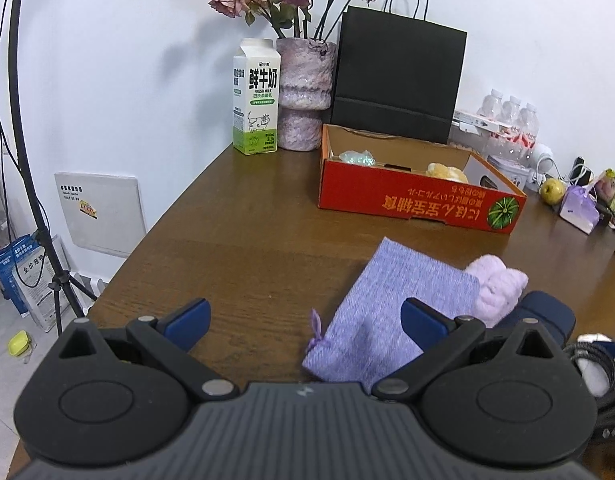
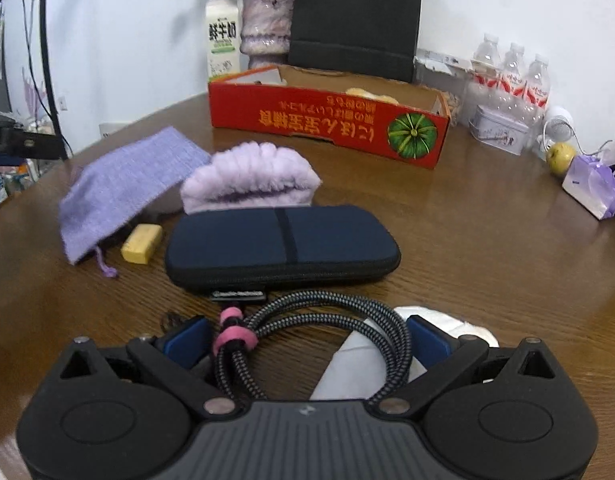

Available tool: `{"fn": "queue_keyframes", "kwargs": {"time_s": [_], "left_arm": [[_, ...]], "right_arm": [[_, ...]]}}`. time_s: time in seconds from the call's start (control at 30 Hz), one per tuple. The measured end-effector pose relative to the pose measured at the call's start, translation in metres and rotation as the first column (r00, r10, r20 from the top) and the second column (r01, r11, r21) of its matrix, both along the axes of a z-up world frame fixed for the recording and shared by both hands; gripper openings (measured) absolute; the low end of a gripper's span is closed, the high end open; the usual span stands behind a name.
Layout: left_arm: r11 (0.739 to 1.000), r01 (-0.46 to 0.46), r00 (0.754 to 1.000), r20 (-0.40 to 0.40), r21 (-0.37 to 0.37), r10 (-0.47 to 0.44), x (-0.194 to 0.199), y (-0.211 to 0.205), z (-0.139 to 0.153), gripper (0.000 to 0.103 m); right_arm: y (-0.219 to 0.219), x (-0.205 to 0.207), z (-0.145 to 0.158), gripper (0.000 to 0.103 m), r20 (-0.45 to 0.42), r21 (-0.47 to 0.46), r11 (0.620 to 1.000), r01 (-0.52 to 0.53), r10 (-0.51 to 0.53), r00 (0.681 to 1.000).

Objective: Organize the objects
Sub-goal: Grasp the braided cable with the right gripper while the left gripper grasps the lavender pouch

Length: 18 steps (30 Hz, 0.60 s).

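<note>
With both claws gaping apart, the right claw [image 2: 307, 340] is straddling the coiled cable [image 2: 327, 320], risking snagging one loop and dragging the case [image 2: 283, 246].

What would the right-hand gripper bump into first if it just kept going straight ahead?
Probably the coiled braided cable, which already lies between the open fingers of the right gripper. Just past it sits the navy zip case, so that would come next; exact depth is hard to judge.

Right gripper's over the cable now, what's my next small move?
Probably close the right gripper on the cable: its fingers stand open either side of the coil, nothing held yet. The red box beyond has room.
</note>
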<state>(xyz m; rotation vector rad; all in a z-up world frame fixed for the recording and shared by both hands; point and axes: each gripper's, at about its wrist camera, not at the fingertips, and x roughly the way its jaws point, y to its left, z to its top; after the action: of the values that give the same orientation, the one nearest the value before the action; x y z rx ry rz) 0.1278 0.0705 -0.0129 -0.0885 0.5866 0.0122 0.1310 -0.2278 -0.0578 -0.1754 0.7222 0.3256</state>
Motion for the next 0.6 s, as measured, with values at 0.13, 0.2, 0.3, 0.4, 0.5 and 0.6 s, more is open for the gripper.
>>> {"fn": "queue_keyframes", "kwargs": {"time_s": [0.13, 0.2, 0.3, 0.4, 0.5, 0.6], "left_arm": [[1.0, 0.012, 1.0, -0.015, 0.006, -0.012, -0.002, -0.002, -0.003, 0.103], [1.0, 0.018, 1.0, -0.017, 0.003, -0.018, -0.003, -0.003, -0.005, 0.103], [1.0, 0.026, 0.999, -0.02, -0.002, -0.026, -0.004, -0.004, -0.007, 0.103], [0.999, 0.035, 0.999, -0.027, -0.001, -0.035, -0.003, -0.006, -0.008, 0.103], [0.999, 0.049, 0.998, -0.033, 0.002, -0.049, -0.002, -0.009, -0.01, 0.103], [0.998, 0.069, 0.997, -0.043, 0.005, -0.069, 0.0, -0.013, -0.012, 0.103]], "right_arm": [[-0.001, -0.002, -0.003, 0.103, 0.018, 0.015, 1.0, 0.006, -0.006, 1.0], [-0.003, -0.002, -0.003, 0.101, 0.023, 0.028, 1.0, 0.003, -0.004, 1.0], [-0.006, -0.006, -0.002, 0.093, 0.045, 0.037, 0.999, 0.004, -0.005, 0.999], [-0.008, -0.01, -0.002, 0.091, 0.066, 0.044, 0.999, -0.003, 0.0, 0.998], [-0.01, -0.015, 0.001, 0.09, 0.09, 0.055, 0.999, 0.001, -0.006, 0.996], [-0.011, -0.019, 0.003, 0.09, 0.113, 0.064, 0.998, 0.006, -0.013, 0.994]]}}
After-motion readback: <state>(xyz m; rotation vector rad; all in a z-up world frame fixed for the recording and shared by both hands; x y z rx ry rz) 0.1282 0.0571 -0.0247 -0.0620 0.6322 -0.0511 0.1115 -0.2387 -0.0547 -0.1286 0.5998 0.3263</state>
